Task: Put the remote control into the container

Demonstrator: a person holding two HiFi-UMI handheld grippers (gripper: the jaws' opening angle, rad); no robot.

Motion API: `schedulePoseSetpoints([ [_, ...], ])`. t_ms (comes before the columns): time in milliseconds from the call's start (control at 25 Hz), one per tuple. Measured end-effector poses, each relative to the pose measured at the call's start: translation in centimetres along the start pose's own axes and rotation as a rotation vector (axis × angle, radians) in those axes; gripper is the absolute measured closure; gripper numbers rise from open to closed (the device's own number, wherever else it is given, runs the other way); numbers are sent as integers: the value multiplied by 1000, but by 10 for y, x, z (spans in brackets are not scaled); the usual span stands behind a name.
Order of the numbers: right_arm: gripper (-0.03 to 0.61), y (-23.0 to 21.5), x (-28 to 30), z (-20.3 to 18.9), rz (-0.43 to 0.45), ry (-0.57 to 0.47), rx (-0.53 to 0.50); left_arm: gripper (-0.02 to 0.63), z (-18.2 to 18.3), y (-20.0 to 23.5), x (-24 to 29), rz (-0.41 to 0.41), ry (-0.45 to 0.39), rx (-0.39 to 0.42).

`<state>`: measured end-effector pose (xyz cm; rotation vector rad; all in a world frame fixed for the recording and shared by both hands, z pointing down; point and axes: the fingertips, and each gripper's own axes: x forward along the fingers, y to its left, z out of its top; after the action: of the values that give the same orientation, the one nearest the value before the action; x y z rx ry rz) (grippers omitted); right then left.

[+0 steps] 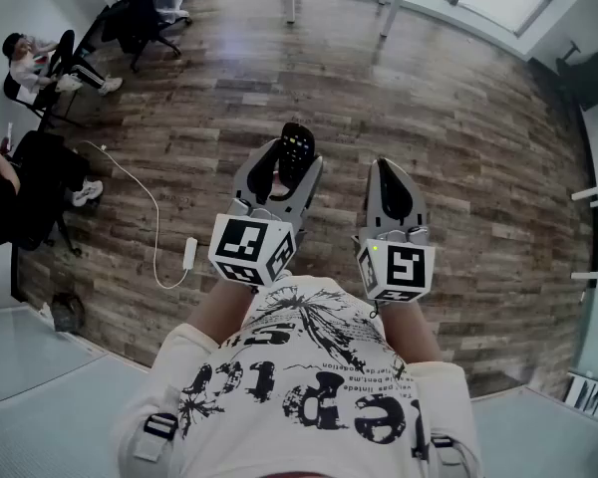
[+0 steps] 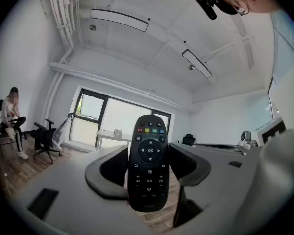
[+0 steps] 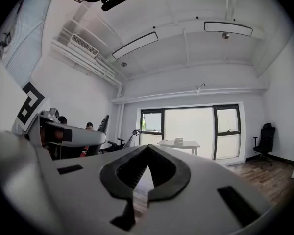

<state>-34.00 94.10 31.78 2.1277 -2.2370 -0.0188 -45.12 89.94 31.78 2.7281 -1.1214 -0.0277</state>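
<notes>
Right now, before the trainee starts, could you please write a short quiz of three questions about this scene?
1. True or false: the right gripper has its jaws shut with nothing between them.
2. What does the left gripper hold? A) a cable B) a remote C) a cup
3. What kind of floor is below the grippers?

Key: 1 true; 2 B; 3 wood planks.

Black remote control (image 2: 148,163) — red, yellow, green, blue buttons (image 2: 151,130); brown wood-plank floor (image 1: 429,137).
</notes>
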Motion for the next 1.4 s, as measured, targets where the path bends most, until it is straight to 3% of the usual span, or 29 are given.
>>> schedulePoseSetpoints([
  [920, 577, 52, 38, -23, -76, 47, 17, 348, -13, 62, -7, -94, 42, -50],
  [1240, 577, 42, 67, -42, -35, 71, 56, 348, -20, 79, 18, -60, 49, -60],
  [1400, 577, 13, 87, -44, 0, 62, 40, 348, -23, 73, 51, -28, 43, -59],
])
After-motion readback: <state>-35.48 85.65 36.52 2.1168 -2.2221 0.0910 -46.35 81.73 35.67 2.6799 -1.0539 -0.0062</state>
